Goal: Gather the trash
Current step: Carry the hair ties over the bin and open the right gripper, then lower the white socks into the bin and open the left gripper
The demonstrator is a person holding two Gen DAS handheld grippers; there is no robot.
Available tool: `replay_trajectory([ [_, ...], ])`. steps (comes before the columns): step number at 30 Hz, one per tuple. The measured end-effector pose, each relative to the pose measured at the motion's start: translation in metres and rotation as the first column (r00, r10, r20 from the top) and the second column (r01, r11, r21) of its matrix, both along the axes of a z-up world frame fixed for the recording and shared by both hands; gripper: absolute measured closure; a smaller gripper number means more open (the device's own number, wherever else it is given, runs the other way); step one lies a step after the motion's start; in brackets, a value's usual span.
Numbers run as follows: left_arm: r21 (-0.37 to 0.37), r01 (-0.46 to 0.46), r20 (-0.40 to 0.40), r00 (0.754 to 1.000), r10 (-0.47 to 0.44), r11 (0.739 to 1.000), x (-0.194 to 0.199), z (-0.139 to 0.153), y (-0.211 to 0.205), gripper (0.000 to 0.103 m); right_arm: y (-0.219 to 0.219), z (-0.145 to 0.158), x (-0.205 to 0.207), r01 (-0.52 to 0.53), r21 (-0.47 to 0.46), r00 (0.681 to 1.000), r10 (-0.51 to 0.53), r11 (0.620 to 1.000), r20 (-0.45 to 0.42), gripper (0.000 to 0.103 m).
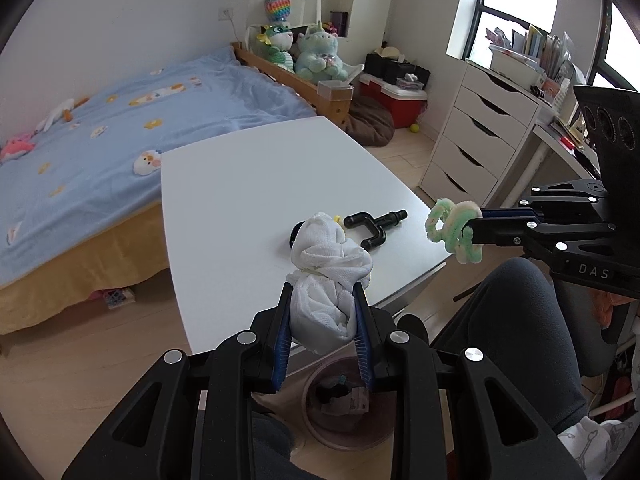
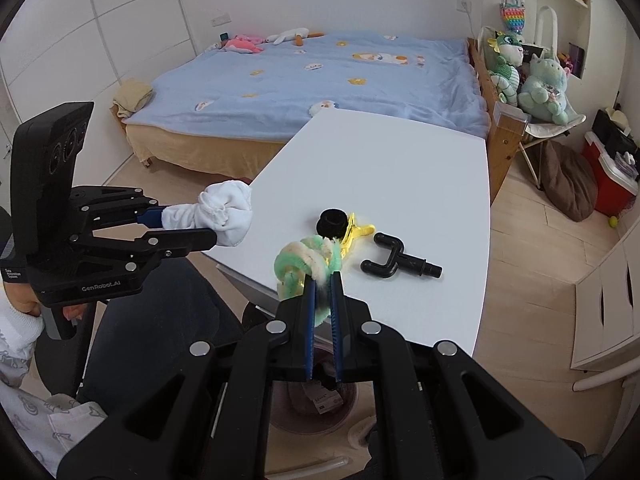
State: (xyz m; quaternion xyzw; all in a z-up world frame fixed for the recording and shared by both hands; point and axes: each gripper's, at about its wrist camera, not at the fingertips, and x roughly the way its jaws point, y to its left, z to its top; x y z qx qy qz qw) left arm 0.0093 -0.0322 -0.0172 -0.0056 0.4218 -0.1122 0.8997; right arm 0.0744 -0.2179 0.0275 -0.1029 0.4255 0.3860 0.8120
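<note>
My left gripper (image 1: 324, 316) clamped the crumpled white cloth (image 1: 328, 276); my right gripper (image 2: 322, 292) pinched twisted green-and-cream pipe cleaners (image 2: 306, 266). Releasing off-centre above the brown bin (image 1: 344, 436) risked misses.

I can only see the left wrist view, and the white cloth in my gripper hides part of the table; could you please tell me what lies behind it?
Observer: Behind the white cloth, the right wrist view shows a yellow clip on the table, with a black round cap against it.
Operator: Thank you. Does the black pipe fitting touch that clip?
Observer: No, the black pipe fitting lies apart from it, on the side away from the cloth.
Operator: Is the right gripper above the bin?
Observer: It looks so: the bin shows directly below the right gripper, which is shut on the pipe cleaner.
</note>
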Motion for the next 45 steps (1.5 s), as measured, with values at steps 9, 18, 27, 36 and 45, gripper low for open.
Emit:
replay_trajectory([
  [9, -0.006, 0.019, -0.001, 1.0, -0.019, 1.0, -0.018, 0.002, -0.008, 0.076, -0.011, 0.003, -0.032, -0.028, 0.001, 1.0, 0.028, 1.0, -0.014, 0.096],
  [18, -0.013, 0.033, -0.005, 0.999, -0.033, 0.999, -0.035, 0.002, -0.014, 0.076, -0.012, -0.019, -0.054, -0.063, -0.006, 0.994, 0.062, 0.998, -0.085, 0.096],
  [27, -0.018, 0.035, -0.01, 0.999, -0.035, 0.999, -0.041, 0.001, -0.015, 0.076, -0.01, -0.03, -0.061, -0.085, -0.002, 0.989, 0.084, 0.996, -0.124, 0.092],
  [36, -0.021, 0.041, -0.019, 0.999, -0.042, 0.999, -0.043, 0.0, -0.014, 0.076, -0.016, -0.026, -0.056, -0.015, 0.013, 0.995, 0.016, 1.0, -0.096, 0.01],
  [45, -0.025, 0.055, -0.035, 0.998, -0.056, 0.998, -0.044, -0.003, -0.017, 0.076, -0.027, -0.015, -0.048, 0.092, 0.007, 0.995, -0.092, 0.996, -0.031, 0.006],
])
